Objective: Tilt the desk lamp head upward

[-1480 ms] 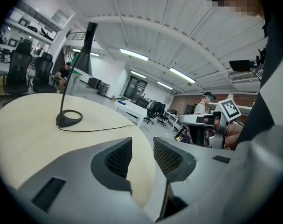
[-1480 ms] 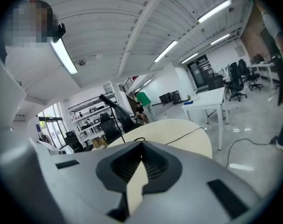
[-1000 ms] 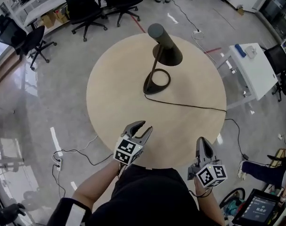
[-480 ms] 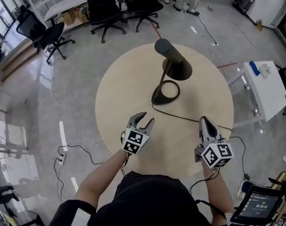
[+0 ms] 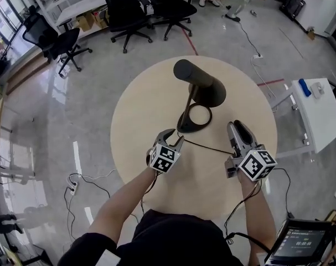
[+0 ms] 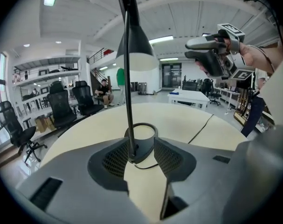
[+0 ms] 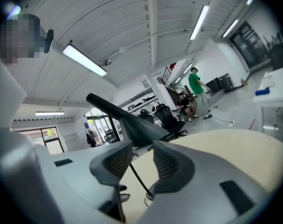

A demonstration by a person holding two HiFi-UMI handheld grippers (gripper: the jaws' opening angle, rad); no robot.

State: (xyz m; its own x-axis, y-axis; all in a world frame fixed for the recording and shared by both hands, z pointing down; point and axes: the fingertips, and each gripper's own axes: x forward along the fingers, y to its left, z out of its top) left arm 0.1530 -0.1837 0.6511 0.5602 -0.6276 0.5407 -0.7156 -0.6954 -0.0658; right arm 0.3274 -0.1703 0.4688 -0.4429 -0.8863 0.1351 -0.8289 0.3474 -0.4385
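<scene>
Desk lamp [image 5: 203,87] on table [image 5: 139,115] near left hand-held gripper [image 5: 173,137] (jaws apart)

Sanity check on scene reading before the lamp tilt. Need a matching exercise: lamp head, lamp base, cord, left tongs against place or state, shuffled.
Column 1
1. lamp head
2. lamp base
3. cord
4. left tongs

Column 2
A. jaws apart, aimed at the foot of the stem
B. dark cone up on the stem, clear of the table
C. ring lying flat on the table
D. thin black line across the tabletop

Pairs: 1-B, 2-C, 3-D, 4-A
</scene>
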